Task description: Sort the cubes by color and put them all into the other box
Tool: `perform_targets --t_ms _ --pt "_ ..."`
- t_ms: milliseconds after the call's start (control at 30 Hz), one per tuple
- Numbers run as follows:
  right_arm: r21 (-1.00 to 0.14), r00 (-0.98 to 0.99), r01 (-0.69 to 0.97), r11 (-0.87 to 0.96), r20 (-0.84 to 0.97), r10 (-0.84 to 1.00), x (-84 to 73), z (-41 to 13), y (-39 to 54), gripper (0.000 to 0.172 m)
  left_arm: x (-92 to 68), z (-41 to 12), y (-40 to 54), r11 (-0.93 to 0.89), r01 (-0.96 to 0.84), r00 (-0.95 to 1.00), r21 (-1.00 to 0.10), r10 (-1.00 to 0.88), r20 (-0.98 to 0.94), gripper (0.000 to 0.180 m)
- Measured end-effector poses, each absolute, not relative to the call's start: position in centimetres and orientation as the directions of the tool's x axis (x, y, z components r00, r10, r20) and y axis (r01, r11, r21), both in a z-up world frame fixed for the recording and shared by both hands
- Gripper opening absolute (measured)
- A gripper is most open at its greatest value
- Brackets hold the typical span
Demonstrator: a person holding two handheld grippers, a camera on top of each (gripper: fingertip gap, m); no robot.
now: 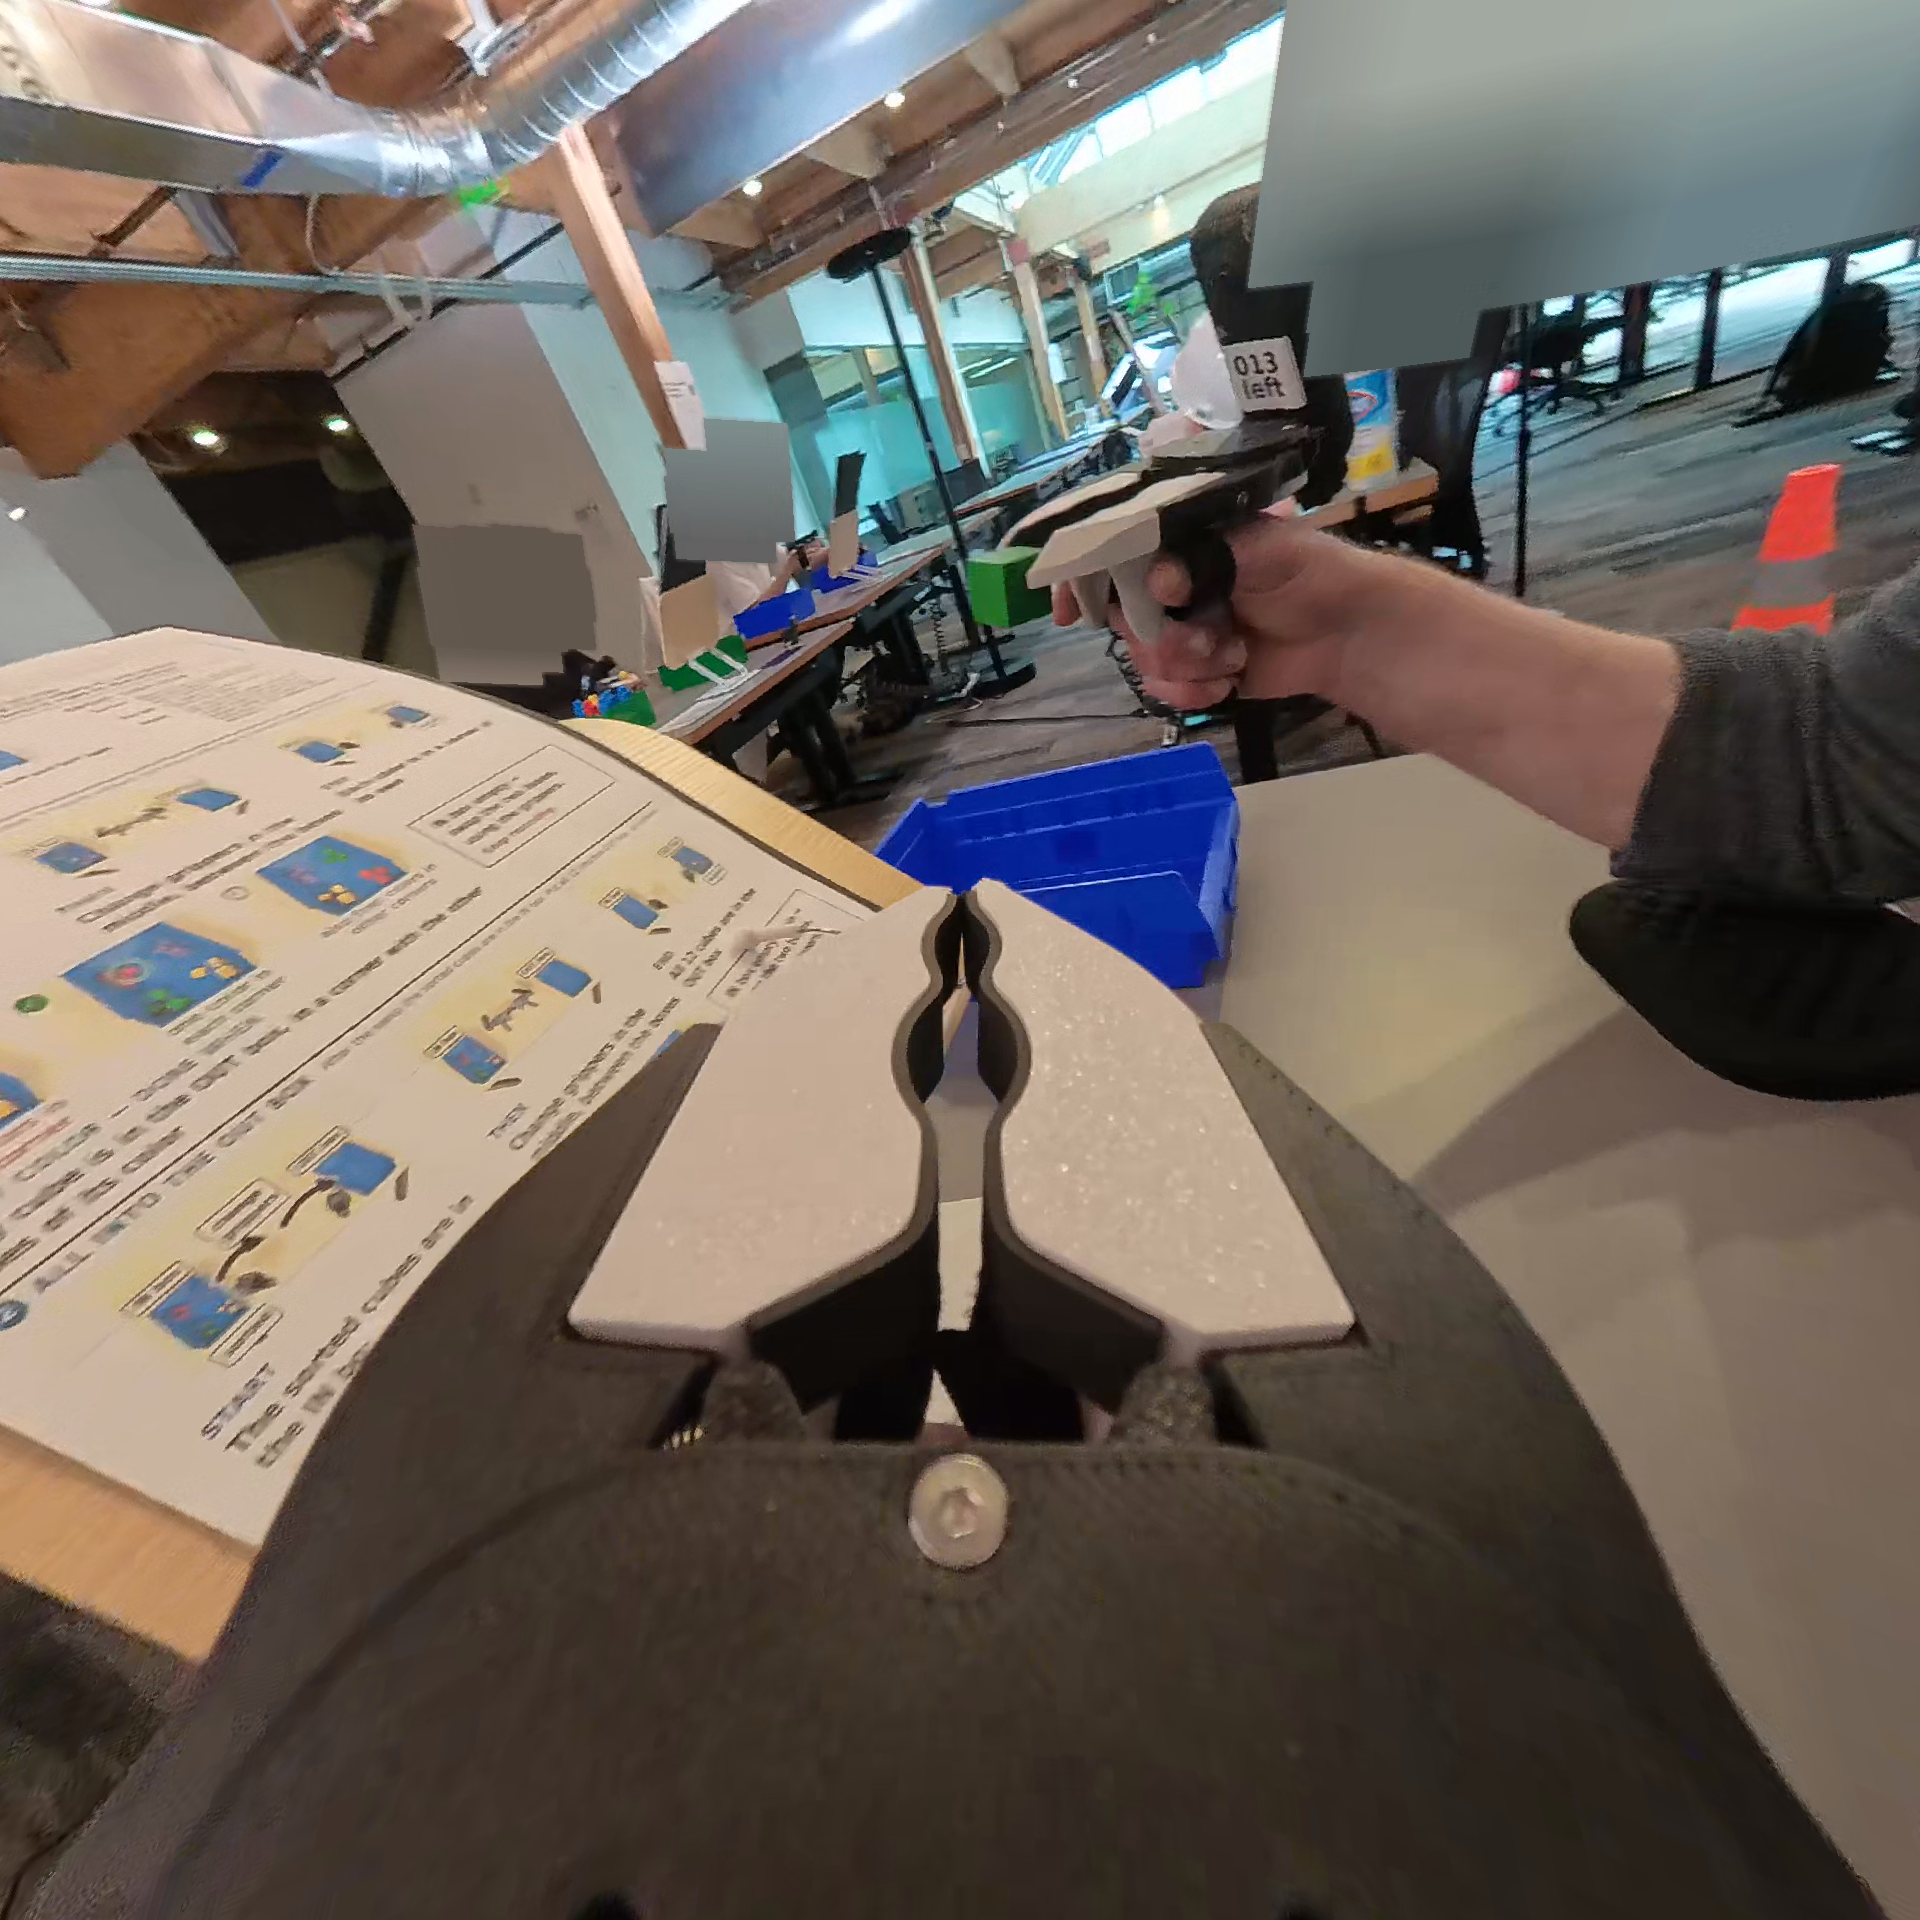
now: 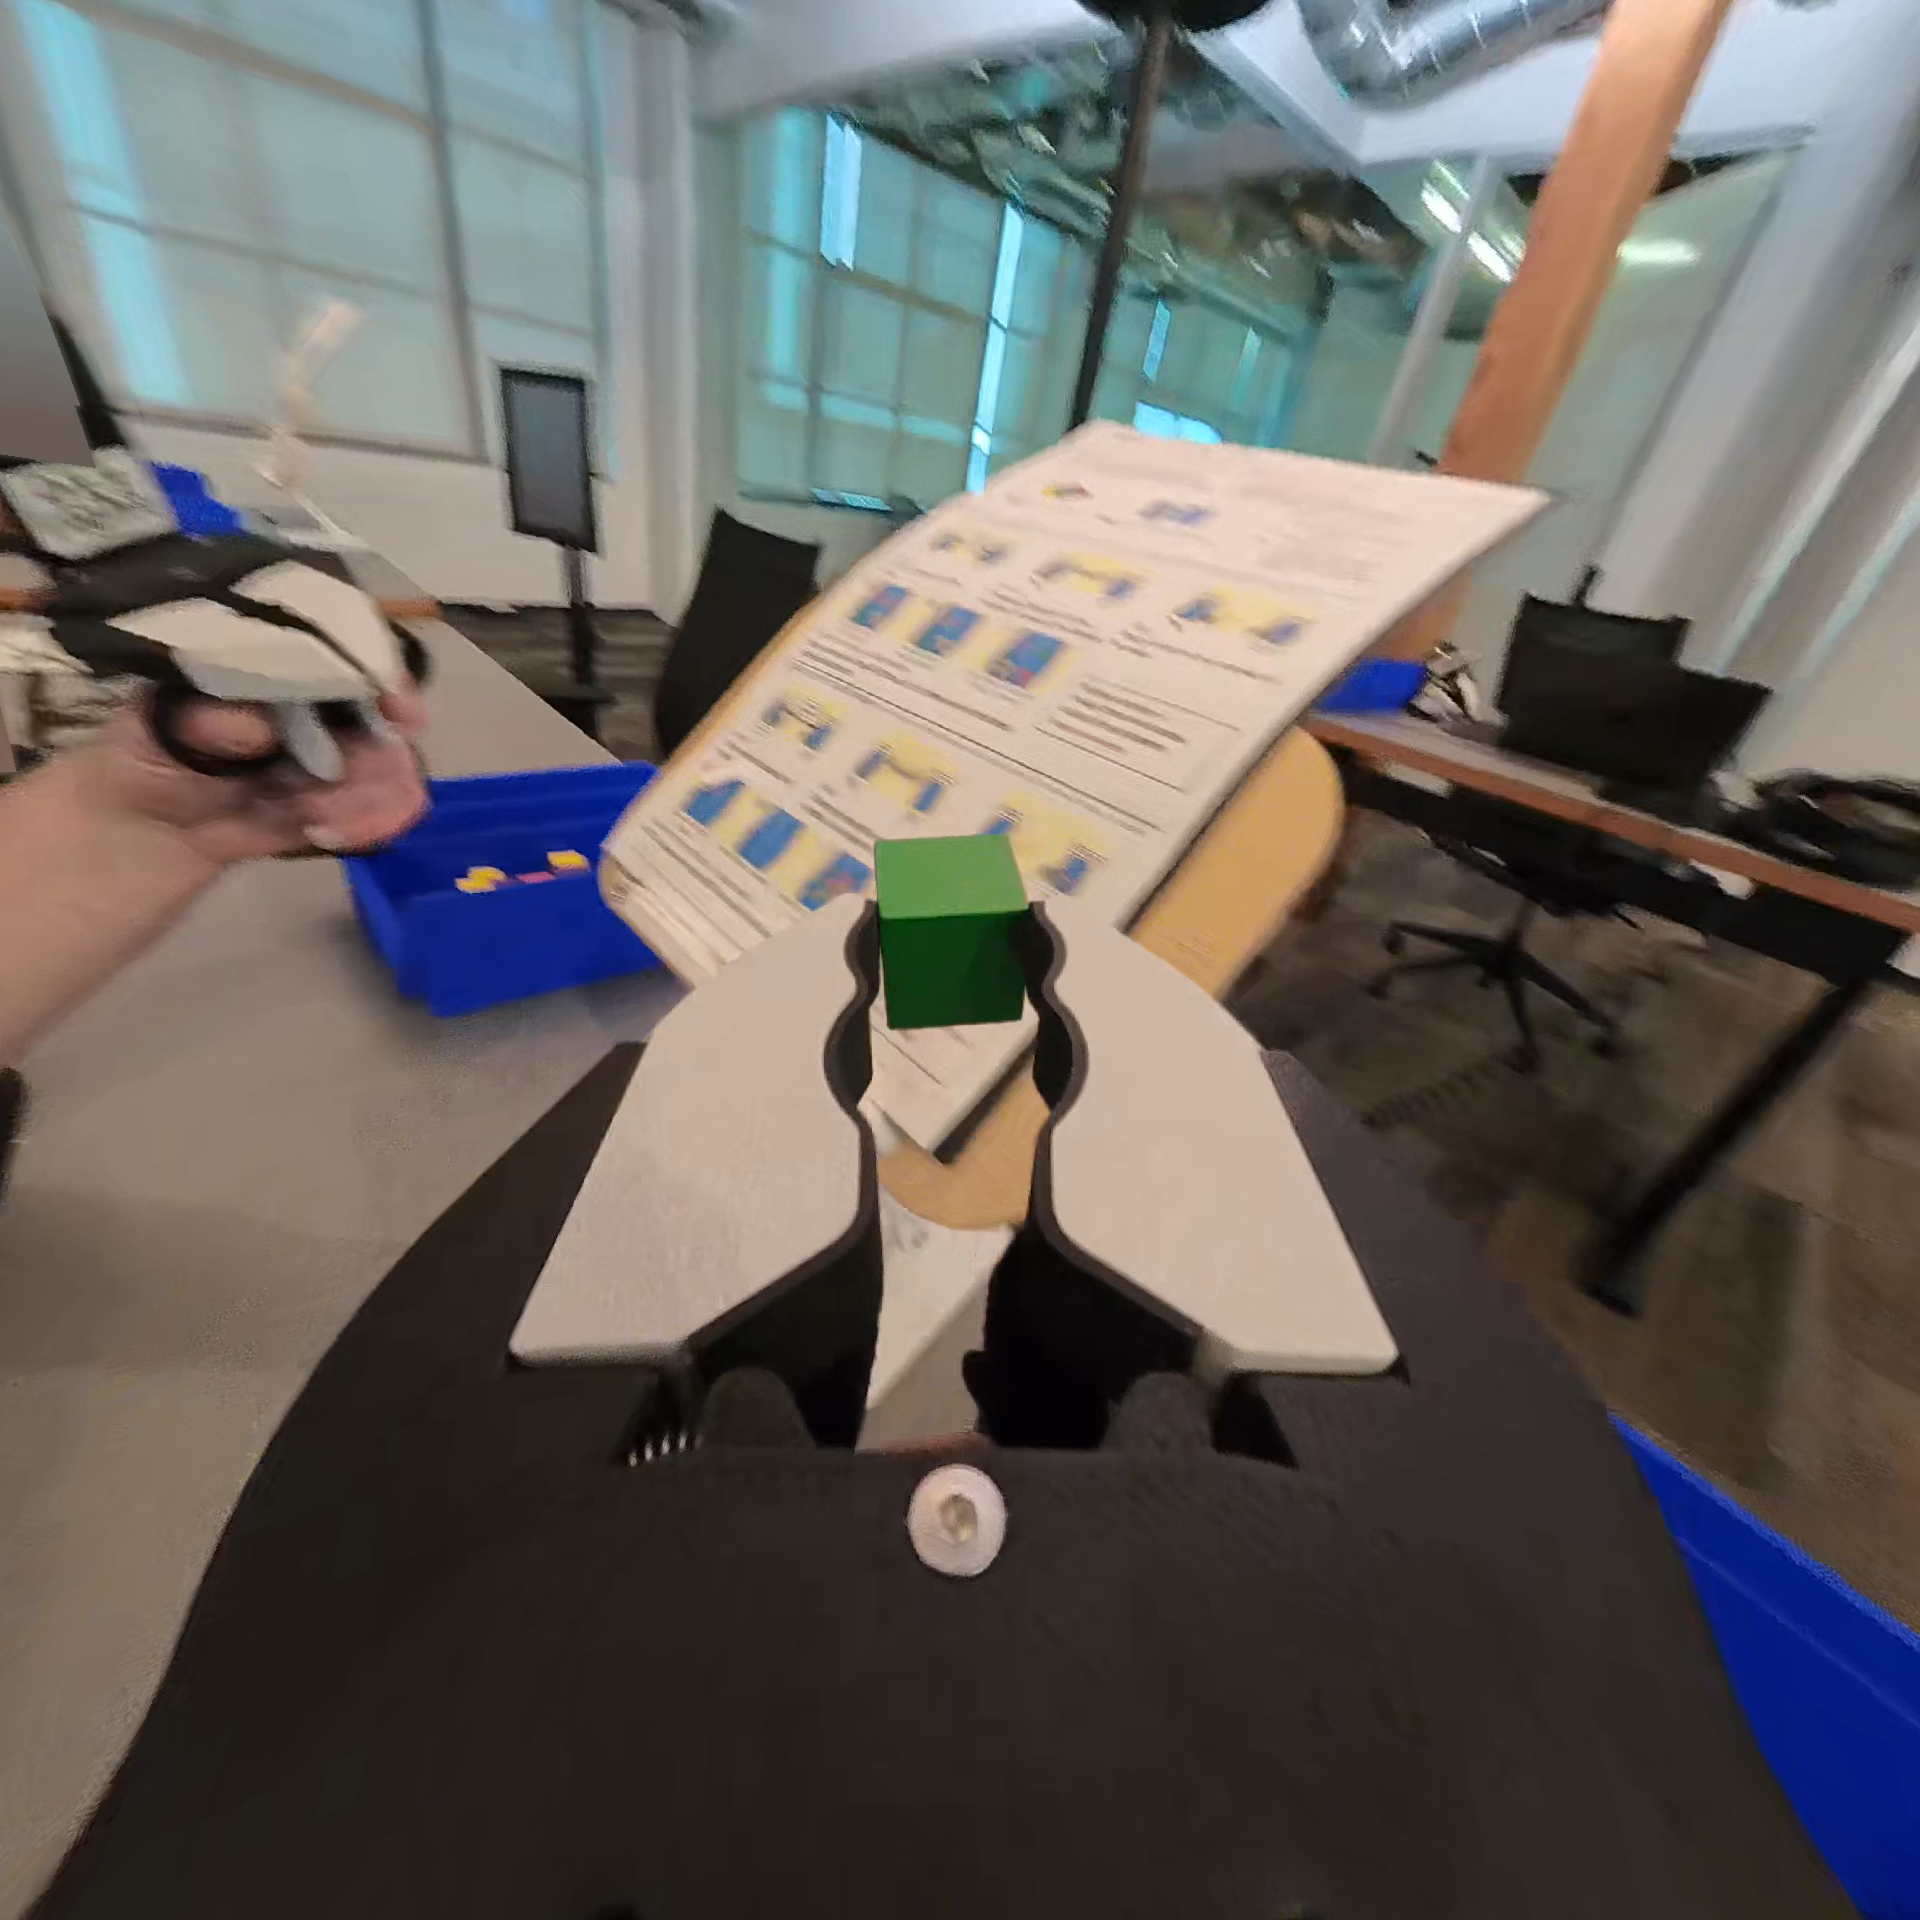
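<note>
My left gripper (image 1: 961, 914) is shut with nothing between its fingertips, raised in front of a blue box (image 1: 1101, 862) on the grey table. My right gripper (image 2: 951, 935) is shut on a green cube (image 2: 948, 930), both pads pressing its sides, held in the air. The left wrist view shows the right gripper (image 1: 1049, 582) far off in a hand with the green cube (image 1: 1003, 587) at its tips. In the right wrist view the left gripper (image 2: 358, 665) is at the far left above a blue box (image 2: 499, 894) that holds yellow and pink cubes (image 2: 520, 873).
A tilted instruction sheet (image 1: 312, 987) on a wooden board stands beside the blue box; it also shows in the right wrist view (image 2: 1039, 707). Another blue box edge (image 2: 1787, 1621) is at the lower right. A forearm (image 1: 1558, 707) crosses above the grey table (image 1: 1455, 987). Desks and chairs stand behind.
</note>
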State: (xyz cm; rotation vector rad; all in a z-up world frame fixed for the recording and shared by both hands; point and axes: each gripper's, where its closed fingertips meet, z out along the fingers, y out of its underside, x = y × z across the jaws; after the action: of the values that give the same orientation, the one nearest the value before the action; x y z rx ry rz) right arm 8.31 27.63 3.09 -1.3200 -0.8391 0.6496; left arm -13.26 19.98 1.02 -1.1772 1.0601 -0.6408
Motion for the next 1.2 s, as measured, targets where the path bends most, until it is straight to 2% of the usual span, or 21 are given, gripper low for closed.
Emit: perform_targets --t_ms 133,200,267,400,533,767,967,1200 --pt "-0.966 0.661 0.256 0.020 0.190 0.726 13.2 0.4 31.5 0.027 -14.4 0.9 21.4 0.245 -0.126 0.467 -0.961 -0.840 -0.275 0.000" --pt "-0.917 0.682 0.390 -0.087 0.224 0.696 16.1 -2.1 33.1 0.027 -14.8 0.9 21.6 0.242 -0.124 0.474 -0.962 -0.838 -0.272 0.000" --pt "-0.875 0.716 0.445 -0.191 0.219 0.663 18.9 -4.2 34.6 0.027 -15.0 0.9 21.5 0.244 -0.125 0.468 -0.962 -0.840 -0.274 0.000" --pt "-0.701 0.709 0.581 -0.414 0.186 0.680 23.0 -10.7 36.0 0.027 -15.1 0.4 22.0 0.249 -0.161 0.482 -0.955 -0.824 -0.296 0.000" --pt "-0.515 0.651 0.694 -0.503 0.152 0.744 24.9 -16.9 36.6 0.028 -15.0 0.2 22.0 0.241 -0.160 0.474 -0.957 -0.832 -0.288 0.000" --pt "-0.276 0.558 0.811 -0.515 0.103 0.823 25.4 -23.8 37.1 0.028 -14.6 -0.7 22.4 0.229 -0.187 0.463 -0.955 -0.837 -0.291 0.000" --pt "-0.212 0.513 0.838 -0.503 -0.008 0.858 23.9 -26.6 36.6 0.027 -14.3 -1.5 22.8 0.212 -0.204 0.459 -0.956 -0.841 -0.285 0.000" --pt "-0.167 0.488 0.861 -0.480 0.009 0.873 23.3 -27.2 36.7 0.027 -14.4 -1.8 23.1 0.202 -0.210 0.462 -0.957 -0.842 -0.279 0.000"
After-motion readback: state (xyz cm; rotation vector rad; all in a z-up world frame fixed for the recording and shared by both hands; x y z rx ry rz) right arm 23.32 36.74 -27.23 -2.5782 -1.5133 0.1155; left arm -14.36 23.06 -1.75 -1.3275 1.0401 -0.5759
